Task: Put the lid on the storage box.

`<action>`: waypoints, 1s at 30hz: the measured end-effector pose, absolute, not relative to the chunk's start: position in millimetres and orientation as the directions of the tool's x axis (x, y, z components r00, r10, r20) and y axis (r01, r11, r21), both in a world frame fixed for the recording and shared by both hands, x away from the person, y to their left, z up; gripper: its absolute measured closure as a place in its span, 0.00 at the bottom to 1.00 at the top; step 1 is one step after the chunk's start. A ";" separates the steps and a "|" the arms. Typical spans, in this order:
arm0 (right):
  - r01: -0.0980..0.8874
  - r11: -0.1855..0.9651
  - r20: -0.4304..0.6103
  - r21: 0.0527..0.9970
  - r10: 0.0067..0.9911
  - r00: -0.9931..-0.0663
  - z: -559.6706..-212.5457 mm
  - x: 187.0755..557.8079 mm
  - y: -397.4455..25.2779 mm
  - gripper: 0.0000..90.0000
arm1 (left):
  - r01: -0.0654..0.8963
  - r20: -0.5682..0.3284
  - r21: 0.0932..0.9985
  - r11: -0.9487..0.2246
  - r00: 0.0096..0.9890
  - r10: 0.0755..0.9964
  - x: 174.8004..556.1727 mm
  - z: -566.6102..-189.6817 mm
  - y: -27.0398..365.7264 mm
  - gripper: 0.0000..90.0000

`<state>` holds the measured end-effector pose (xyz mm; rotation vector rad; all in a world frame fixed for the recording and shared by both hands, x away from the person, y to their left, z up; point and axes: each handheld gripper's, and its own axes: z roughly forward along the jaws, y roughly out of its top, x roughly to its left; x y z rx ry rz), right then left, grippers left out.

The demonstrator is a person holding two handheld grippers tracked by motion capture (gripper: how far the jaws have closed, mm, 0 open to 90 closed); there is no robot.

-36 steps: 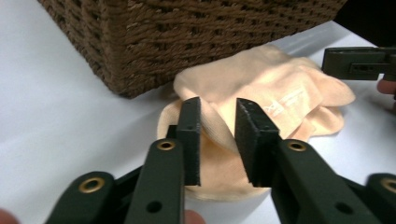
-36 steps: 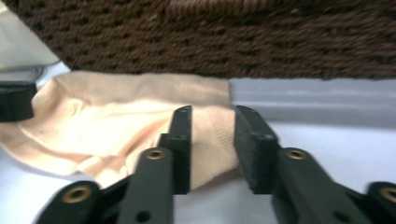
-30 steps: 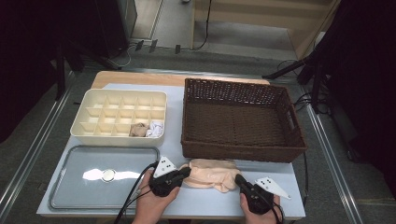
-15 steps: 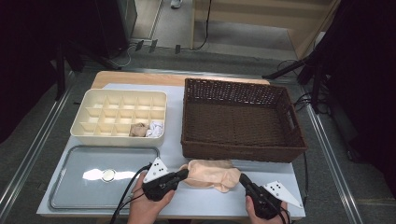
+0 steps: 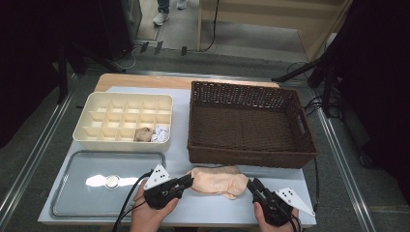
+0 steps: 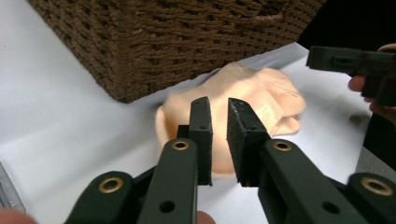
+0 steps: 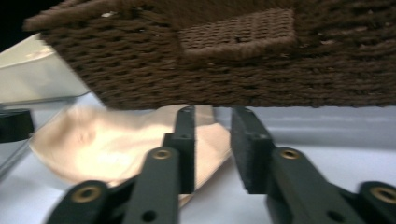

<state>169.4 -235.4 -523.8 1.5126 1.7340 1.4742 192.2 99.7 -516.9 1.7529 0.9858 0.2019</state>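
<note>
High view: a peach cloth bundle was seen lying on the pale table, just in front of the near wall of the brown wicker basket, its long axis running left to right along that wall, with a fuller left end and a lobed, folded right end. The left gripper was held at the bundle's left end, jaws pointed rightward toward it and touching or all but touching the fabric. The right gripper was held just beside the right end, angled up and to the left. In the left gripper view the jaws were found parted by a narrow gap, nothing pinched between them, the cloth lying just beyond the tips. In the right gripper view the jaws were spread a little wider, likewise empty, the cloth spread below and to the left under the basket wall. A cream divided organiser was noted behind a grey metal tray. No brand, label or legible writing was made out anywhere.
</note>
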 end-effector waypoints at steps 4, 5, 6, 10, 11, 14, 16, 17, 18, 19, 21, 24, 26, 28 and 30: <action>0.484 -0.133 0.308 0.865 0.902 -0.302 -534.2 182.1 -230.6 0.69 | 0.526 -0.306 0.846 -0.091 0.618 0.725 196.8 -520.7 97.3 0.79; 0.492 -0.122 0.299 0.862 0.906 -0.299 -536.2 184.5 -228.3 0.69 | 0.532 -0.302 0.842 -0.095 0.609 0.733 197.8 -522.0 96.5 0.77; 0.494 -0.111 0.287 0.863 0.911 -0.296 -537.8 186.7 -226.4 0.69 | 0.535 -0.300 0.839 -0.100 0.608 0.735 198.3 -523.2 95.6 0.76; 0.525 -0.092 0.281 0.846 0.914 -0.293 -540.3 192.4 -220.7 0.81 | 0.541 -0.284 0.832 -0.121 0.604 0.745 199.3 -527.4 94.0 0.78; 0.537 -0.078 0.278 0.840 0.912 -0.303 -540.8 192.9 -219.5 0.87 | 0.544 -0.283 0.830 -0.122 0.600 0.748 199.4 -527.4 94.9 0.79; 0.553 -0.059 0.277 0.831 0.906 -0.321 -539.7 190.7 -218.3 0.94 | 0.542 -0.289 0.833 -0.111 0.597 0.749 199.2 -525.4 98.8 0.83; 0.544 -0.067 0.286 0.836 0.900 -0.330 -537.3 189.1 -219.1 0.94 | 0.545 -0.295 0.832 -0.104 0.594 0.749 199.1 -523.8 101.0 0.86; 0.542 -0.073 0.292 0.837 0.897 -0.331 -536.3 188.2 -219.0 0.94 | 0.543 -0.298 0.834 -0.099 0.592 0.749 199.0 -523.4 101.7 0.87; 0.540 -0.074 0.294 0.839 0.896 -0.334 -535.5 187.6 -219.0 0.94 | 0.545 -0.298 0.832 -0.100 0.593 0.748 199.0 -523.2 102.1 0.88; 0.536 -0.076 0.295 0.841 0.894 -0.337 -535.1 187.2 -219.2 0.94 | 0.550 -0.299 0.829 -0.103 0.592 0.749 199.3 -523.4 102.4 0.89; 0.534 -0.082 0.304 0.842 0.888 -0.344 -534.1 186.3 -219.2 0.94 | 0.562 -0.310 0.821 -0.102 0.589 0.746 200.6 -525.0 101.6 0.88; 0.527 -0.085 0.306 0.846 0.886 -0.348 -533.4 185.7 -220.1 0.94 | 0.582 -0.328 0.806 -0.106 0.588 0.740 202.5 -528.1 98.2 0.81; 0.529 -0.088 0.309 0.844 0.886 -0.347 -533.3 185.4 -220.7 0.94 | 0.590 -0.326 0.799 -0.116 0.587 0.741 203.3 -530.5 94.8 0.75; 0.529 -0.090 0.312 0.844 0.884 -0.348 -533.3 185.0 -221.0 0.94 | 0.597 -0.321 0.793 -0.122 0.579 0.749 203.9 -532.6 91.5 0.71; 0.526 -0.088 0.311 0.846 0.883 -0.352 -533.3 184.5 -220.9 0.94 | 0.596 -0.310 0.792 -0.133 0.581 0.753 204.4 -534.2 88.4 0.73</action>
